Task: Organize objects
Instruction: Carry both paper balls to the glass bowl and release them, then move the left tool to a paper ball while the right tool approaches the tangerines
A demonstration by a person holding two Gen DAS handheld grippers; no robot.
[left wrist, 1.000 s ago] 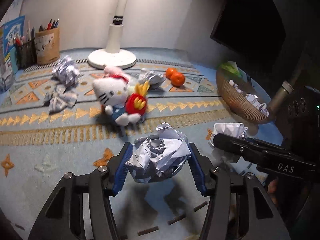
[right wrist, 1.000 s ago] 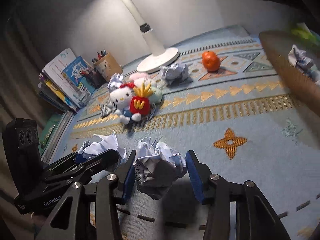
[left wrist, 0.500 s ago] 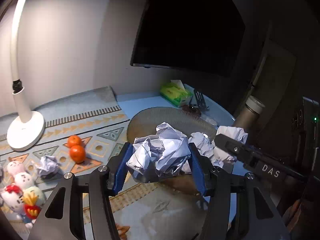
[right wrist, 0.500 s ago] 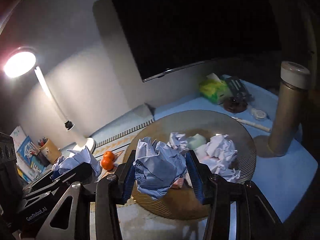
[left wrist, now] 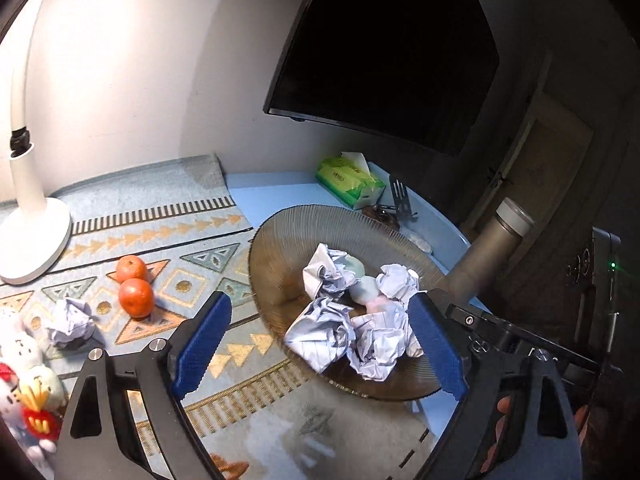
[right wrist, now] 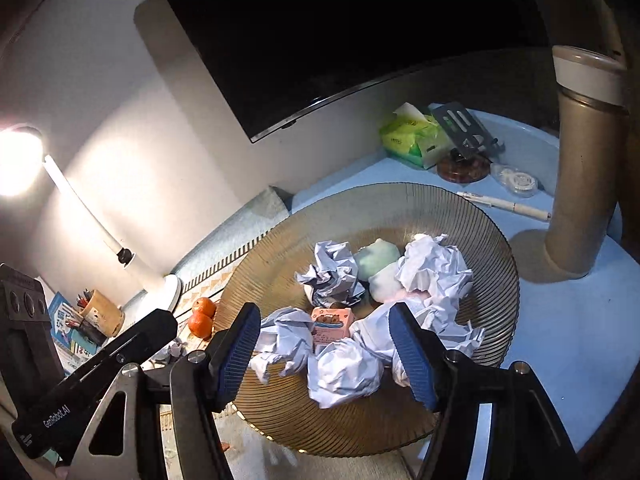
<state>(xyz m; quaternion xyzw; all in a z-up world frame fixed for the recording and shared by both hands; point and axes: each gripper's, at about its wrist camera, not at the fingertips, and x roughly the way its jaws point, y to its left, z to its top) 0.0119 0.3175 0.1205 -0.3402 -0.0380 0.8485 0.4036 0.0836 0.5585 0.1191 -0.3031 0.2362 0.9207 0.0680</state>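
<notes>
Crumpled paper balls (left wrist: 320, 332), white with faint ruled lines: several lie heaped in the ribbed brown glass plate (left wrist: 288, 240), which stands on the blue counter (right wrist: 568, 320) at the edge of a patterned mat (left wrist: 180, 248). One further paper ball (left wrist: 70, 322) lies on the mat, near two tangerines (left wrist: 134, 286).

Also in the plate: a pale green and pink soft toy (right wrist: 380, 270) between the paper balls, and a small pink carton (right wrist: 330, 324) near the front.

Left hand-held gripper (left wrist: 320, 344): blue pads spread wide and opening, above the plate's near side; the paper lies below and between them, touched by neither pad.

Right hand-held gripper (right wrist: 324, 354): pads partly apart and opening, over the front of the plate; a paper ball (right wrist: 344, 372) sits between them, not pressed by either.

On the counter beyond the plate: green tissue pack (right wrist: 408, 134), metal stand (right wrist: 464, 128), tape roll (right wrist: 518, 180), pen (right wrist: 504, 204), tall beige flask (right wrist: 580, 168).

On the mat: white desk lamp (left wrist: 28, 216), lit; plush toys (left wrist: 28, 380) at the left edge. A pencil cup (right wrist: 98, 312) and books stand far left in the right wrist view. Dark screen (left wrist: 384, 48) on the wall.
</notes>
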